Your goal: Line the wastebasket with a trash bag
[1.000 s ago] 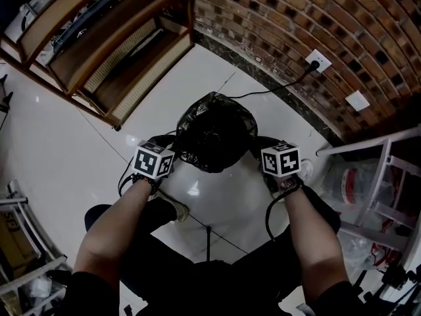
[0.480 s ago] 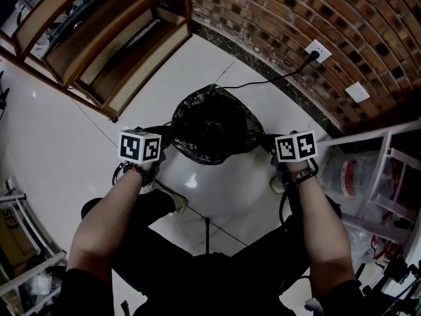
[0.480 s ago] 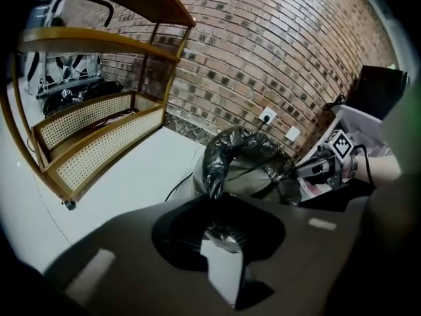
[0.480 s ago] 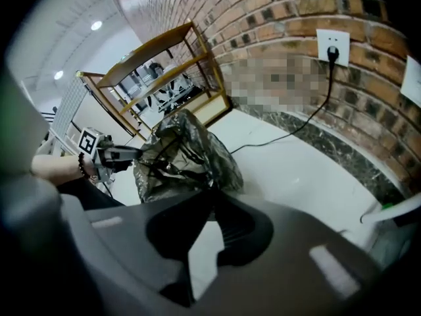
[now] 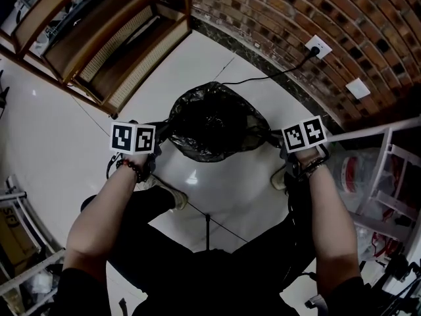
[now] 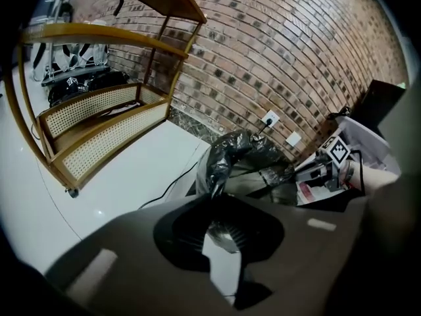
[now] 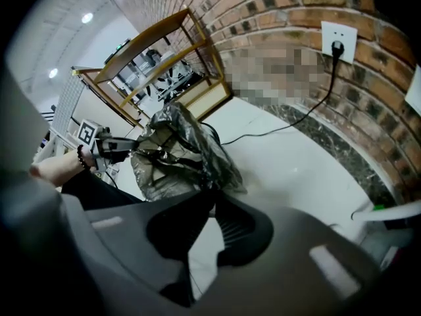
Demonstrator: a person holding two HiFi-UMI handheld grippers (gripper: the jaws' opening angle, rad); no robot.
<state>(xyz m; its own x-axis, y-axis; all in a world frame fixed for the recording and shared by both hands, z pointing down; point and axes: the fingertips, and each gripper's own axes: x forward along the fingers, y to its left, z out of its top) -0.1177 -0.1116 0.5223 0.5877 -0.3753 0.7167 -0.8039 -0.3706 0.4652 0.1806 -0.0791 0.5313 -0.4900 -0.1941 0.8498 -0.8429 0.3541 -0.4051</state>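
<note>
A glossy white tile floor [image 5: 217,64] runs up to a brick wall [image 5: 296,18]. On it, in front of the person, the black trash bag [image 5: 214,120] is stretched wide, draped over the wastebasket [image 7: 158,176]. The left gripper [image 5: 161,133] is closing on the bag's left edge, with film between its jaws. The right gripper [image 5: 273,137] is clamped on the opposite edge. A wooden shelf unit [image 5: 99,38] stands beyond.
</note>
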